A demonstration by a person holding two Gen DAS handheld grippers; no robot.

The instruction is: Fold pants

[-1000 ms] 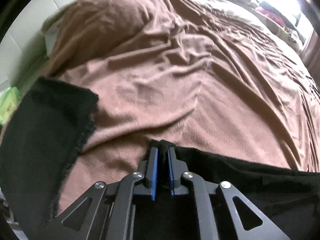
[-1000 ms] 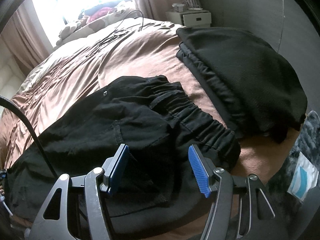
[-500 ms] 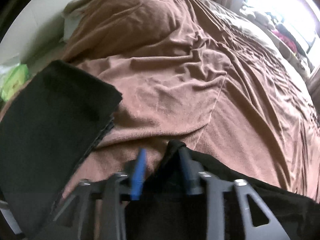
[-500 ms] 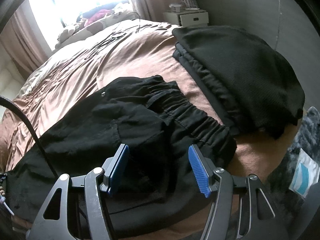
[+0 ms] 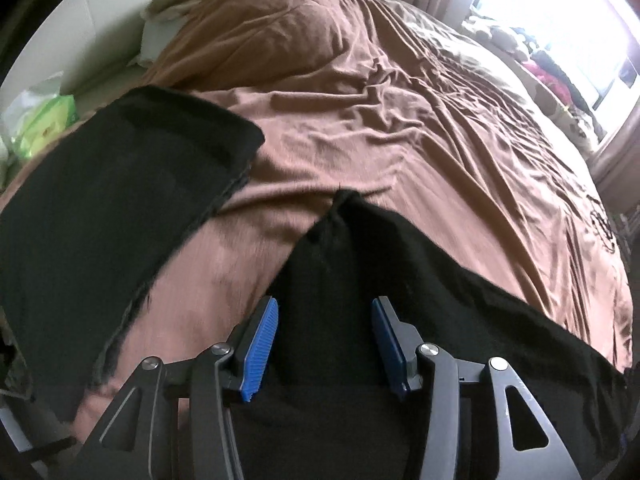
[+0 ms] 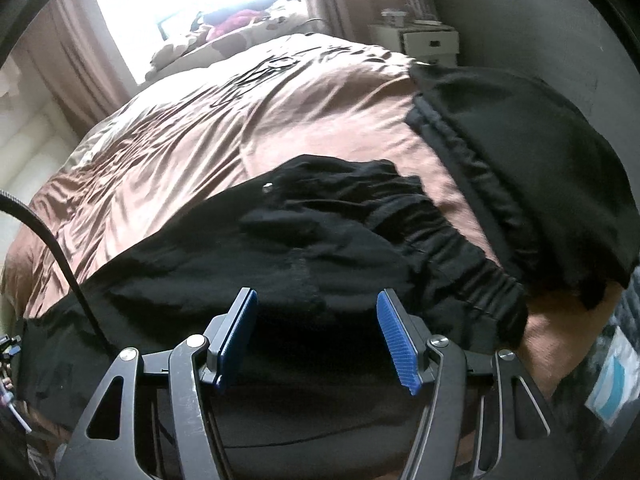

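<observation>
Brown bedspread: covers the whole bed. Black pants: spread across its near edge, waistband right. Folded black garment: left of the pants' hem. Left gripper, right gripper: fingers released, over the pants.

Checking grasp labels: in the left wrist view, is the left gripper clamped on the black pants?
No: the left gripper has blue pads apart, black pants lying unpinched below.
</observation>
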